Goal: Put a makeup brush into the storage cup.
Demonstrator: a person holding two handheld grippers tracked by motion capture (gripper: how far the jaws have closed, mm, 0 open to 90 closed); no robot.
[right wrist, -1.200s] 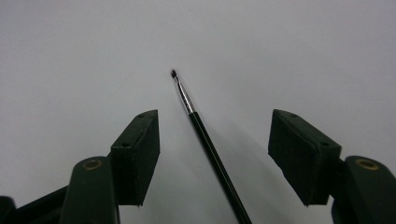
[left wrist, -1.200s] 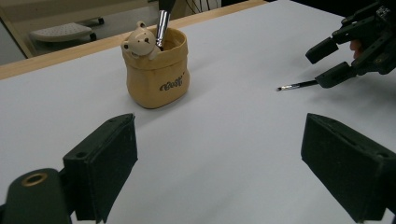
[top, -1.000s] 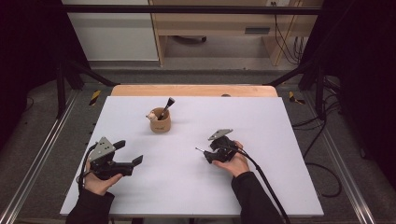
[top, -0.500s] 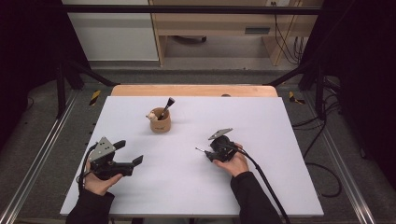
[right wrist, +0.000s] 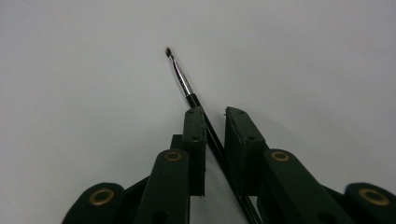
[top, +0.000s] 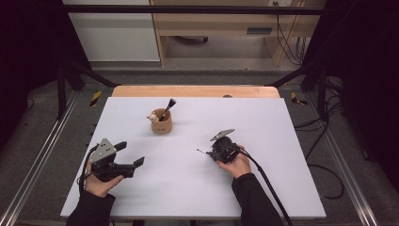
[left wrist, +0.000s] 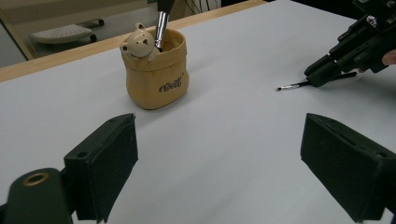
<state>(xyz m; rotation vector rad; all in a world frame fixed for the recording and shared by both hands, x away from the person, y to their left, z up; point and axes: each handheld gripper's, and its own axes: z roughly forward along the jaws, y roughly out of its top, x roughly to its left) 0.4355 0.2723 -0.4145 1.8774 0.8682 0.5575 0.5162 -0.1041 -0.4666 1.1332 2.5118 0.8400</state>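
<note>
We see the thin brush (right wrist: 187, 91) lying flat on the white desk (top: 282, 141), right of centre, with its black handle running back between the jaws of the right hand-held gripper (right wrist: 215, 116). In the right gripper view the handle touches the inner face of the left pad, while a narrow gap remains between it and the right pad. These jaws have just been closing around the handle and now stand nearly together. We cannot tell for certain that both pads press on it. The silver ferrule and dark tip stick out well beyond the jaw ends, pointing away from the right hand (top: 235, 165).

In the high view the right hand-held gripper (top: 217, 151) sits low over the desk, and the brush (top: 203, 151) tip pokes out to its left. The left gripper view shows the same brush (left wrist: 294, 86) resting on the desk under the far gripper (left wrist: 345, 51).

The left hand-held gripper (left wrist: 219, 154) hangs near the desk's left front corner, well apart from the brush, its jaws wide apart with nothing between them. Beyond it stands a tan pot (left wrist: 156, 74) with a small bear on its rim and a larger brush (left wrist: 161, 23) upright inside. In the high view that pot (top: 161, 121) stands behind both grippers, towards the far edge.
</note>
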